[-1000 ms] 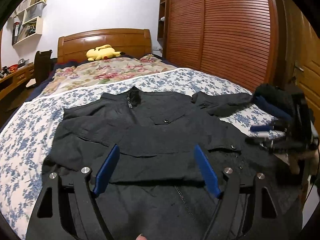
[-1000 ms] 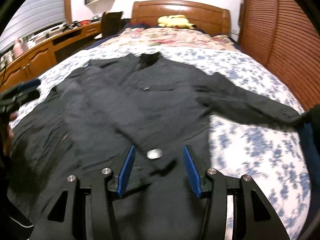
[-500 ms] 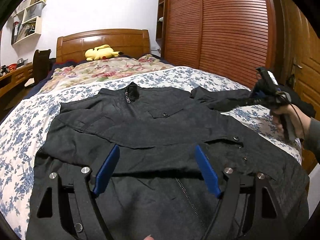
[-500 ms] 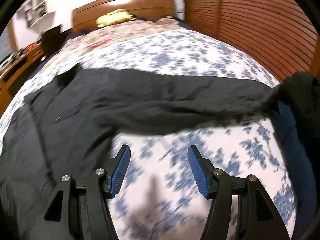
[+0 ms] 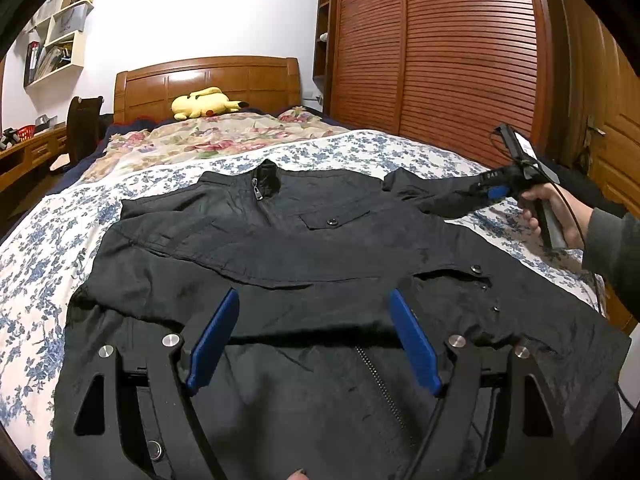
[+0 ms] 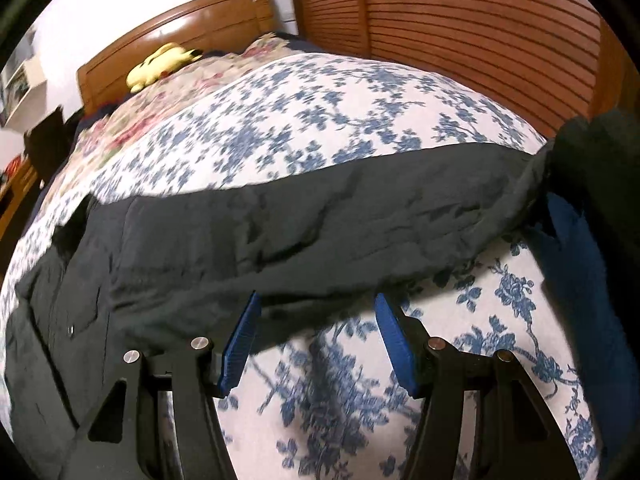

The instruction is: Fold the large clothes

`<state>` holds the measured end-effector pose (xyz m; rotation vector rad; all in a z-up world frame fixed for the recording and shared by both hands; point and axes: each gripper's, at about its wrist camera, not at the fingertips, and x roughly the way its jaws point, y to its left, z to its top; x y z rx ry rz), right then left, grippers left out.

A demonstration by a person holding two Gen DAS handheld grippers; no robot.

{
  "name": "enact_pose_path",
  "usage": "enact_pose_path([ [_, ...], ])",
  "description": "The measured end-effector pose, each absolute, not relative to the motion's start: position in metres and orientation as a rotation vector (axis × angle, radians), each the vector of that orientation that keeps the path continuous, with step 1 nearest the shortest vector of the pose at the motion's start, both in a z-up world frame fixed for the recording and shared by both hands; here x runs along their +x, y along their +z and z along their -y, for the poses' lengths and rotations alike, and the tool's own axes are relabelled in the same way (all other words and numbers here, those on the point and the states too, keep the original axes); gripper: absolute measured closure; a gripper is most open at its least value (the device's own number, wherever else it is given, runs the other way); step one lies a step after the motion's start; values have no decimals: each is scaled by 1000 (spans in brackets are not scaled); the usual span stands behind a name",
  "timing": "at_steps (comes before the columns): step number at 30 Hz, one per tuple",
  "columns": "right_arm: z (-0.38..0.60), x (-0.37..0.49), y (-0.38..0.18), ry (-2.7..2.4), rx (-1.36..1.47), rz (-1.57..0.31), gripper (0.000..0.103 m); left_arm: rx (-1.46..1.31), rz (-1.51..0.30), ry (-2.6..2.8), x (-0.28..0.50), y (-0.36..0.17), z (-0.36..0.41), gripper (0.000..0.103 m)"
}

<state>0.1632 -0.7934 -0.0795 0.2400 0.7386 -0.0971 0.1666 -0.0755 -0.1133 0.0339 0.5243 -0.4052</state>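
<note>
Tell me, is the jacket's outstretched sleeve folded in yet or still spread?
Still spread. The sleeve lies straight out across the floral bedspread; the right hand-held gripper is open at its edge.

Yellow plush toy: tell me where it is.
In the left wrist view, the yellow plush toy lies at the head of the bed, against the wooden headboard, beyond the black jacket.

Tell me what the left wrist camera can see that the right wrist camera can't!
Only the left wrist view shows the black jacket's zipped collar, its snap-button chest pocket, the white wall shelves, and the right tool held in a hand.

Only the right wrist view shows the black jacket sleeve up close, lying stretched across the quilt.

Both show the black zip-up jacket, the blue-flowered white quilt, the yellow plush toy and the wooden headboard.
</note>
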Motion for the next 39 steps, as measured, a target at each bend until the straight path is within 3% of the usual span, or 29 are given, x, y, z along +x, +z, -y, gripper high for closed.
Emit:
enact_pose_path([
  [12,814,190,-96,-154,315,-812,42,45,-538,-404,168,-118,78,25],
  [14,809,192,-95,-136,268,-819,71,47,-540,-404,169,-119,78,25],
  [15,805,192,-94,-130,242,-825,91,49,-537,-407,168,-119,79,25],
  [16,800,193,-91,-114,219,-814,97,51,-536,-407,168,-119,79,25],
  [28,682,141,-3,198,-24,-559,99,62,-545,-404,167,-120,82,25],
  [36,591,76,-22,484,-192,-583,99,68,-543,-402,166,-121,83,25],
  [39,586,74,-35,475,-215,-641,95,68,-543,-402,166,-121,83,25],
])
